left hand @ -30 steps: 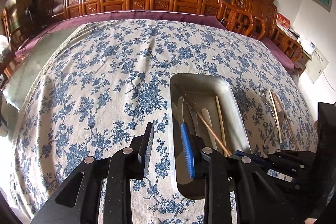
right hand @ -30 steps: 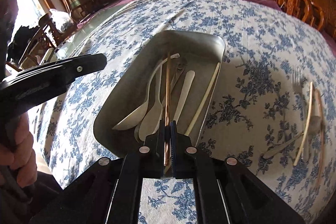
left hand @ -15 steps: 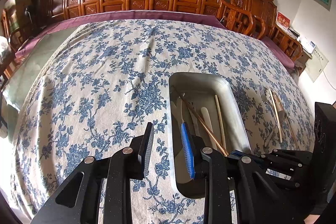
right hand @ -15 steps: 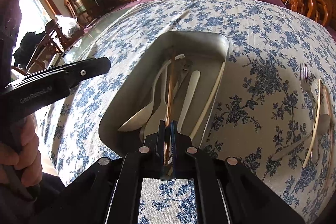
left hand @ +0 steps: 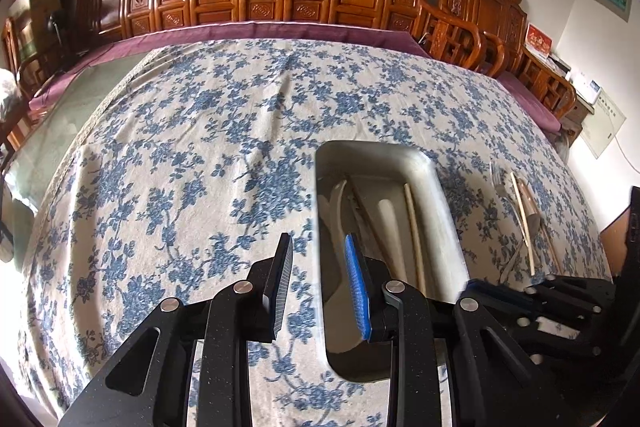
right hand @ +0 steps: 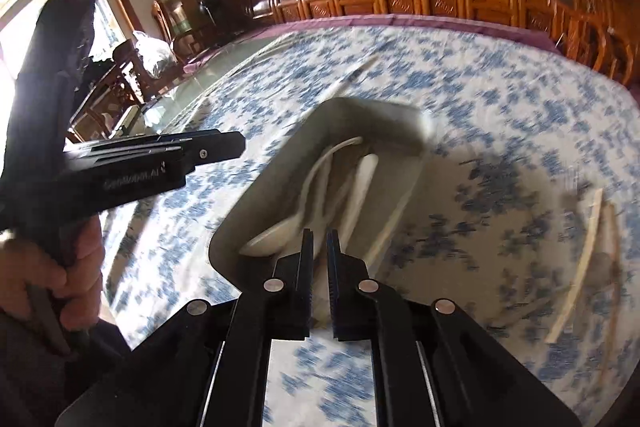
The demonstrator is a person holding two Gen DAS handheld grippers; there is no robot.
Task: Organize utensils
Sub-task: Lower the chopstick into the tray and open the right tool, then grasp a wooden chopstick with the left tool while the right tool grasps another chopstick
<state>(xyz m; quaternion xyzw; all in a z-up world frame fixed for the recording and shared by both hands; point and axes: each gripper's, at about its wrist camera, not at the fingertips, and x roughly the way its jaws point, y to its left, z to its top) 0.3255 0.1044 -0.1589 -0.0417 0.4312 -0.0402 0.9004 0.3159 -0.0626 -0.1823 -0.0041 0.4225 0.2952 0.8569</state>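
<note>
Your right gripper (right hand: 319,267) sits over the near end of the tray (right hand: 256,195) with its jaws parted a sliver and nothing between them — released, as far as the blurred frame shows. Your left gripper (left hand: 318,283) hangs part open and empty, straddling the tray's left rim.

Tray contents: 2 pale spoons (right hand: 280,227), a flat white handle (left hand: 390,223), a dark chopstick (left hand: 366,211) and a pale chopstick (left hand: 414,227), all lying lengthwise with the tray.

What is left — a loose group (left hand: 524,219) on the cloth (left hand: 200,147) to the right of the tray: a fork, 2 pale sticks, something brownish under them. Their long axes run roughly parallel to the tray, away from you. They lie to the right of your right gripper, well apart from the left one; the right hand is the nearer, so the next pick is likely its job, with jaws set across the stick's length.

Hard to read: the right view is motion-smeared, so the fork (right hand: 576,187) is barely a ghost and the sticks' (right hand: 580,259) overlap cannot be sorted. In the left view the near ends of the group vanish behind the right gripper's body. Count of pieces there: cannot tell exactly.
</note>
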